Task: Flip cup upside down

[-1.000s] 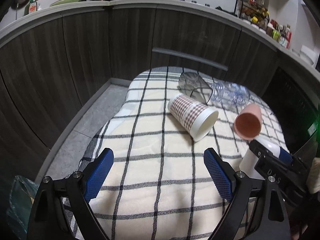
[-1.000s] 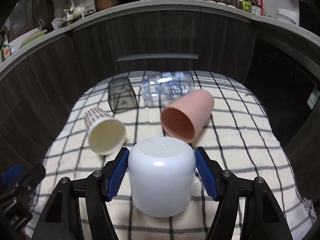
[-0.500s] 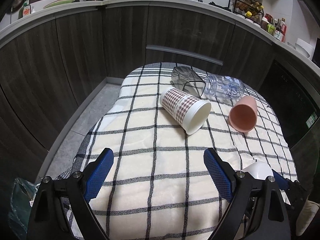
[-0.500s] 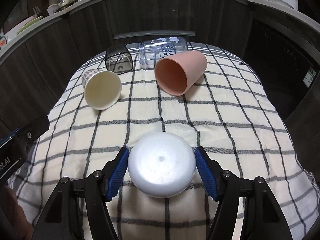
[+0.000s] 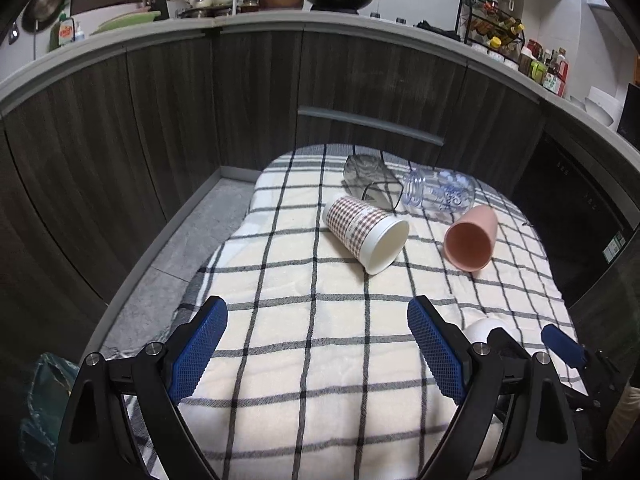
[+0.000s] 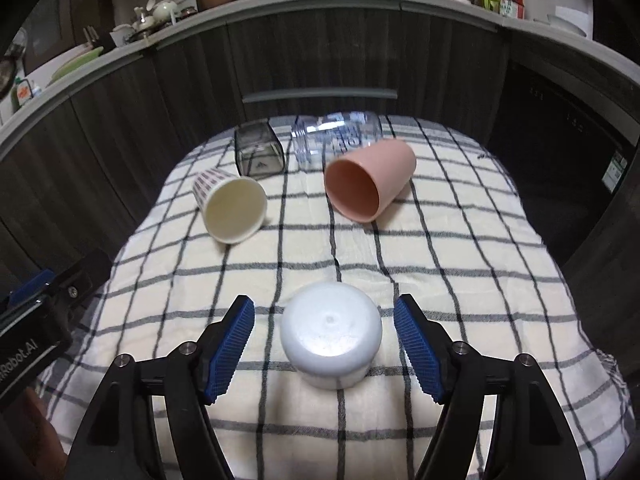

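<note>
A white cup [image 6: 331,334] stands upside down on the checked cloth [image 6: 440,264], base up. My right gripper [image 6: 324,340] is open, its blue pads on either side of the cup with a gap on each side. In the left wrist view only the cup's top [image 5: 482,329] shows behind my left gripper's right finger. My left gripper [image 5: 316,352] is open and empty above the near part of the cloth [image 5: 280,280]. A pink cup [image 6: 368,180] and a plaid paper cup [image 6: 232,208] lie on their sides farther back.
A dark square glass [image 6: 258,152] and a clear jar [image 6: 336,138] lie at the cloth's far end. Dark cabinet fronts [image 5: 256,92] curve round behind. The floor [image 5: 180,248] drops away at the left. The left gripper's body [image 6: 40,312] sits at left.
The right gripper has opened and let go of the white cup, which now stands base up on the cloth. The left gripper stayed open and drew back slightly.
</note>
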A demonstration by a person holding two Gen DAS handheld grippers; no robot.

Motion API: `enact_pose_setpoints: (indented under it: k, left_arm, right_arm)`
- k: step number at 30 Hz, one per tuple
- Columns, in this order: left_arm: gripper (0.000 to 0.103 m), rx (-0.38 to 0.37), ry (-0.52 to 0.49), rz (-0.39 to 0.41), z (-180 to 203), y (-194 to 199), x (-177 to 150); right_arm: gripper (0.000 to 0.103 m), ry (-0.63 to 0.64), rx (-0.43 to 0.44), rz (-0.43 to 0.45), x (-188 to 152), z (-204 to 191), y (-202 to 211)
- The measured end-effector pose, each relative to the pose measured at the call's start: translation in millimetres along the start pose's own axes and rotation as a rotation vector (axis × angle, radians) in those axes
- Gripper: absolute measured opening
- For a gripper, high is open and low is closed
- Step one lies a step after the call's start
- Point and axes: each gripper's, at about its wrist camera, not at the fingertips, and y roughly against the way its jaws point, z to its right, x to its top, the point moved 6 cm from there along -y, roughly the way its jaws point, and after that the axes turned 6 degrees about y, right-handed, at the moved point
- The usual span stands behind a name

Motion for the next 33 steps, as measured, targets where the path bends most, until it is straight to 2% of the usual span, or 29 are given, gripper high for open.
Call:
enact_pose_setpoints:
  k: [4,18,21,26,33]
  left_arm:
    - [0.092,0.006,-0.025,0.027,5.4,30.0,-0.5]
    - [0.092,-0.07,-0.043,0.054,33.0,136.4,-0.9]
    - [0.092,-0.085,-0.044,0.065,36.6,162.4,-2.8]
    - [0.093,-0.072,-0.069,0.098,39.9,194.7,-10.7]
    - [0.093,-0.032,-0.07,0.174,36.2,227.2,-13.1]
  right_arm:
    - [0.076,-0.012,0.003,0.04,5.0,5.9,30.4]
    - [0.078,-0.054,0.005,0.095,9.0,29.2,143.6]
    - [0.084,-0.049,0.002,0.128,7.3,29.2,171.3]
    - [0.085,-0.038,-0.01,0.185,6.1,31.6,208.5]
    - [0.085,-0.026,-0.003,0.169,-0.2,31.4,225.3]
